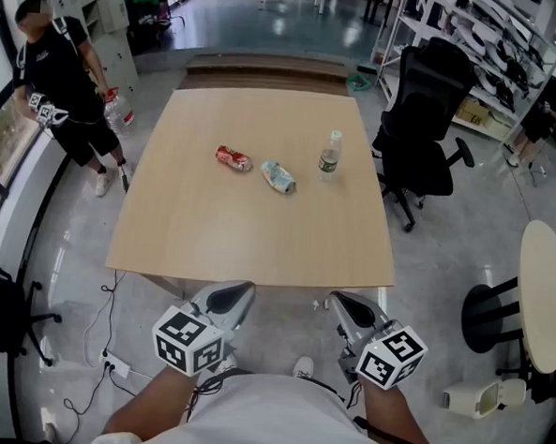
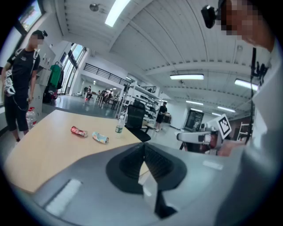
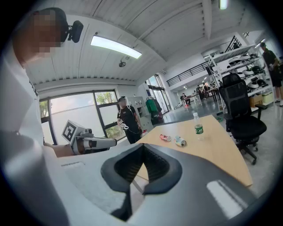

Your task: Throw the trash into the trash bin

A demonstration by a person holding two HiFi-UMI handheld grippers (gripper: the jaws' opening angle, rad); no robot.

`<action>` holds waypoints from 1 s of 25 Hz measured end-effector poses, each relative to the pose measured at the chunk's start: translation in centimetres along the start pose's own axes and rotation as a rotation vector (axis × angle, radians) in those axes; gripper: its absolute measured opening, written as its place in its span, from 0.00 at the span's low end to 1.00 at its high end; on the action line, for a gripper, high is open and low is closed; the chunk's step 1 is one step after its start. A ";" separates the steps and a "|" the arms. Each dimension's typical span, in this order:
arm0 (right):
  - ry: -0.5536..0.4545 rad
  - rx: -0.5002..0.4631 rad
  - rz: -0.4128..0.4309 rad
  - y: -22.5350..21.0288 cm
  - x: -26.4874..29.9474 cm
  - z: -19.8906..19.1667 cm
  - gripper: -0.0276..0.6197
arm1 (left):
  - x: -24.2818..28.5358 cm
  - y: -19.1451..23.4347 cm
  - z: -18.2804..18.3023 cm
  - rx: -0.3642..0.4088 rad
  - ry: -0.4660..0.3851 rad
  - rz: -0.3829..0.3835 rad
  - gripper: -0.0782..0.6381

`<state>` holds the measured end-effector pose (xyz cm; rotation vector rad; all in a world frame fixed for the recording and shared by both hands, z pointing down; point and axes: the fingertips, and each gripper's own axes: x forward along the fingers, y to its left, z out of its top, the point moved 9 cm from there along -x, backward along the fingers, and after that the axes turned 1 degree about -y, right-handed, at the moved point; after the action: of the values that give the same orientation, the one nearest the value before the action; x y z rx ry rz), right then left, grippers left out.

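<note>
Trash lay mid-way across the wooden table [image 1: 192, 239]: a crushed red can [image 1: 233, 158], a crushed pale-blue can [image 1: 278, 177] at its 4 o'clock, and a plastic bottle [image 1: 330, 154] upright at 2 o'clock of that. The left gripper [image 1: 245, 288] and right gripper [image 1: 335, 301] hovered off the table's 6 o'clock edge, jaws pressed together, empty.

Table [image 1: 258, 239] lies open from its near edge to red can [image 1: 233, 158], crushed can [image 1: 278, 177] and bottle [image 1: 330, 154].

Black office chair [image 1: 422, 141] just rt of wood table [image 1: 258, 239]; person in black [image 1: 63, 86] at left, shelves [image 1: 491, 37] top rt.
</note>
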<state>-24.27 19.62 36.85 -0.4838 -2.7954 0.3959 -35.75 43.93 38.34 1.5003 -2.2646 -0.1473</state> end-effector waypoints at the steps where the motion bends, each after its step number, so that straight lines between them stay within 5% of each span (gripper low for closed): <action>1: 0.001 0.001 0.001 0.0 0.0 -0.1 0.04 | 0.0 0.0 0.0 0.002 -0.001 0.002 0.12; 14: -0.036 0.023 0.047 -0.8 -0.6 0.3 0.05 | 1.4 -1.3 -0.5 0.014 0.001 0.009 0.12; 25: -0.034 -0.061 0.115 -2.4 -2.6 0.8 0.05 | 3.7 -4.5 -0.7 0.011 -0.021 0.013 0.12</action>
<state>-22.86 16.35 36.32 -0.6592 -2.8274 0.3468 -32.81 38.83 38.64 1.4965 -2.2943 -0.1474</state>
